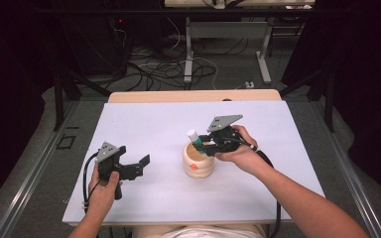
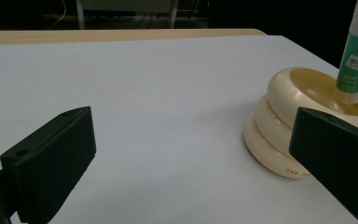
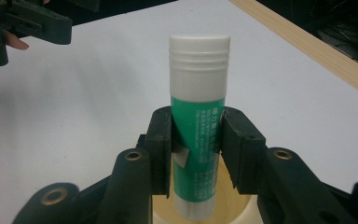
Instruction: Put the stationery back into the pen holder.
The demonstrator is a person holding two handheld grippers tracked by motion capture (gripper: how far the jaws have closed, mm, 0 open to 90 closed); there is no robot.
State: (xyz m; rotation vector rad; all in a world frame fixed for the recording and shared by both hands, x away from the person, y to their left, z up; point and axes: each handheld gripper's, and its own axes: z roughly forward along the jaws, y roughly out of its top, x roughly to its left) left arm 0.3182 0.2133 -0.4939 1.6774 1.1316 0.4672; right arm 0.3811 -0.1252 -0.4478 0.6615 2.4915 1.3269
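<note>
A green glue stick (image 3: 198, 140) with a white cap stands upright between the jaws of my right gripper (image 3: 196, 149), which is shut on its body. Its lower end reaches into the cream ribbed holder (image 1: 198, 161) at the middle of the white table. From the left gripper view the glue stick (image 2: 356, 56) stands inside the holder (image 2: 284, 135), tilted a little. My left gripper (image 1: 135, 166) rests at the left of the table, open with nothing between its jaws, pointing toward the holder.
The white board (image 1: 149, 129) covers the table, with a wooden edge (image 1: 193, 95) at the far side. Beyond it lie cables (image 1: 163, 67) and table legs on the floor. A cable (image 1: 276, 198) trails from the right gripper along the forearm.
</note>
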